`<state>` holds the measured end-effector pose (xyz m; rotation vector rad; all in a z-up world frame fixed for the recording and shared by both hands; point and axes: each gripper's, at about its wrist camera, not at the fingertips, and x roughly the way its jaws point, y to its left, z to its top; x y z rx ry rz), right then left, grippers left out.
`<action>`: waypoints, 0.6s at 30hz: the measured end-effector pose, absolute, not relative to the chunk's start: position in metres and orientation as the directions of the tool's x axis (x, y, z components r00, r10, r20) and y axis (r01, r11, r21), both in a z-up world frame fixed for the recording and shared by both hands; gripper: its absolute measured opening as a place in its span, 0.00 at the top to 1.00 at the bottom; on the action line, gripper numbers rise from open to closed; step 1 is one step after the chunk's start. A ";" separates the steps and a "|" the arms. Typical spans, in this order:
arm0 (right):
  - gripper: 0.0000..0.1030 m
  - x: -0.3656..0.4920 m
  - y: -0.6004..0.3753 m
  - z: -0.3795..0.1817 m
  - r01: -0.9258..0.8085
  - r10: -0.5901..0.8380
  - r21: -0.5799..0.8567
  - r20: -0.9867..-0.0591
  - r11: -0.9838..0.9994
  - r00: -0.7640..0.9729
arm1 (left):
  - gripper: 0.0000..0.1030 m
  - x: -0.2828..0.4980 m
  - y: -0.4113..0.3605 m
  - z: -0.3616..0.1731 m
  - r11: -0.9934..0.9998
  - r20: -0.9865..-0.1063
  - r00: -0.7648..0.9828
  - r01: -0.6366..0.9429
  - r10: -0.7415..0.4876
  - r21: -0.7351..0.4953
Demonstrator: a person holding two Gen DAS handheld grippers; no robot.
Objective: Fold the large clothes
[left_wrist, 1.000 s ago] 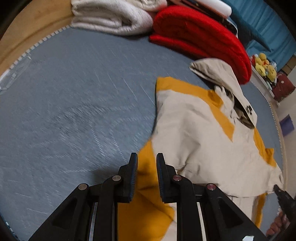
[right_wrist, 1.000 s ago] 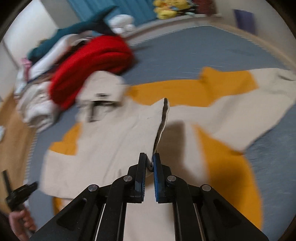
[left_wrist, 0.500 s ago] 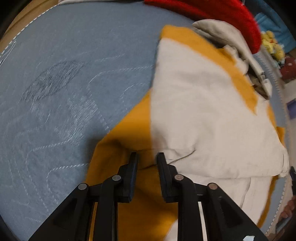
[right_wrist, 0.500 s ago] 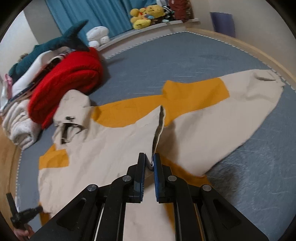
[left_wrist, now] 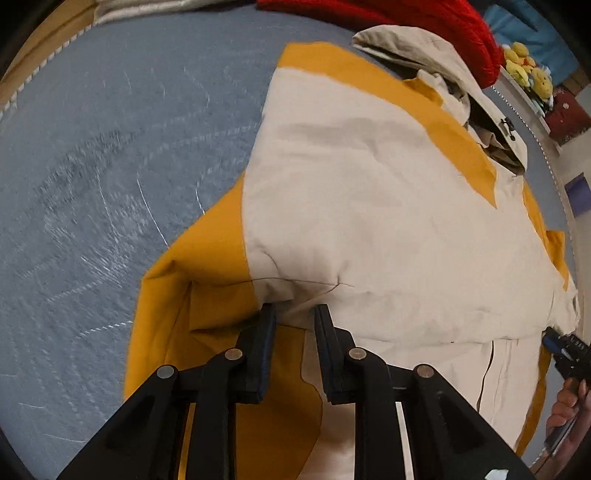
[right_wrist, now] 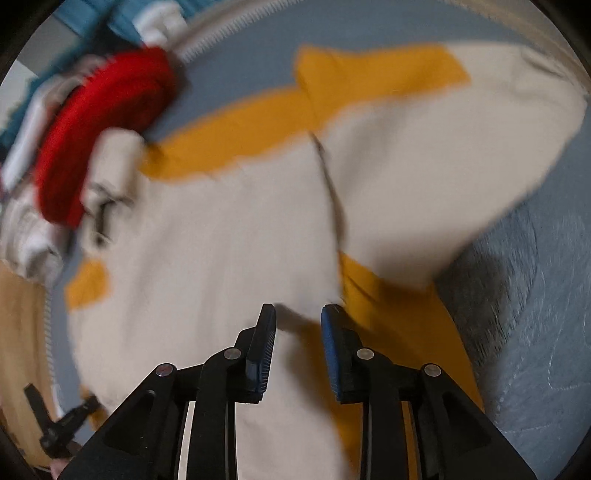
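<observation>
Left wrist view: one jacket (left_wrist: 388,206), cream with mustard panels, lies spread on the blue-grey mattress (left_wrist: 110,155), its hood (left_wrist: 436,62) at the far end beside a red bundle (left_wrist: 424,22). The left gripper (left_wrist: 293,314) points down at the near hem, where a cream layer is folded over mustard cloth. Its jaws stand a little apart with a ridge of fabric at their tips; I cannot tell whether the pads pinch it. The right gripper (left_wrist: 561,350) shows at the right edge, in a hand.

Right wrist view, blurred: the right gripper (right_wrist: 297,314) hangs over the folded edge of the jacket (right_wrist: 207,258), jaws opening, and the cloth lies below them, not pinched. One sleeve (right_wrist: 461,155) reaches out to the far right. The left gripper (right_wrist: 62,424) shows small at the near left.

The jacket looks soft and light and creases readily, so it should drape and sag from any single hold. The best holds are probably seams, the hem, or cuffs, one corner per gripper, so the panel stays taut.

Count: one jacket, one hood, one sleeve in plain view, two grippers, one red bundle, and several plush toys (left_wrist: 528,70) on the far ledge.
</observation>
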<state>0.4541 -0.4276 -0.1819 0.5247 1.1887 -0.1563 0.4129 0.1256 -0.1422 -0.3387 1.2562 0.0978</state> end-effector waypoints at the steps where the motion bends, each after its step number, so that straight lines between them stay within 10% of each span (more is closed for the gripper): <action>1: 0.74 0.451 -0.432 -0.184 0.404 0.159 0.321 -0.909 0.856 0.385 | 0.80 0.412 0.123 -0.136 0.949 -0.937 0.332 -0.243 -0.112 -0.200; 18: 0.74 0.419 -0.449 -0.062 0.352 -0.070 0.202 -0.776 0.914 0.627 | 0.80 0.375 0.011 -0.037 0.988 -0.808 0.579 -0.033 -0.104 -0.151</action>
